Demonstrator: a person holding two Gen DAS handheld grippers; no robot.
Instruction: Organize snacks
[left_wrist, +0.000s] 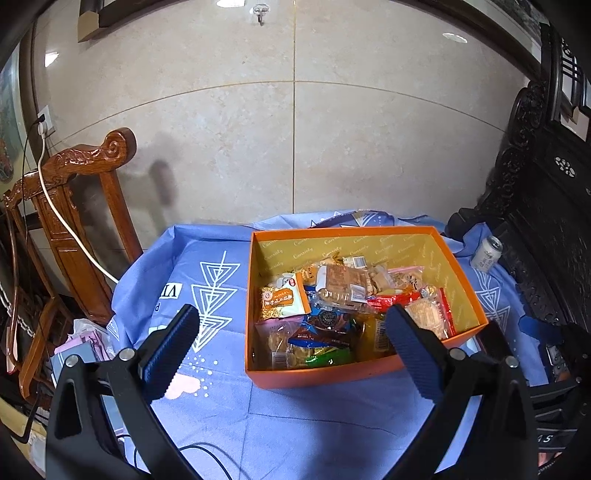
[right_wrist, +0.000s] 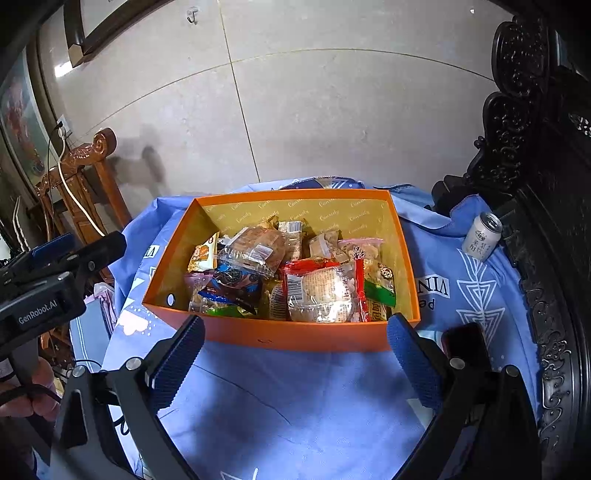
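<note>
A wooden chair stands at the far left, past the left edge of the desk, which has a blue cloth over it. A white cable hangs over the chair.

The left gripper hangs above the near part of the desk. Its fingers are wide apart and hold nothing. Only the right view shows this gripper from the side, at the far left, with a hand under it.

The orange box sits near the back edge of the desk. The snacks are piled inside it. The right view looks deeper in and shows a big clear pack with red ends on top.

The right gripper is just in front of the box, with fingers wide apart and empty.

A white can leans at the right back corner of the desk, beside a dark carved chair. A dark phone shows best in the right view, by the right finger.
</note>
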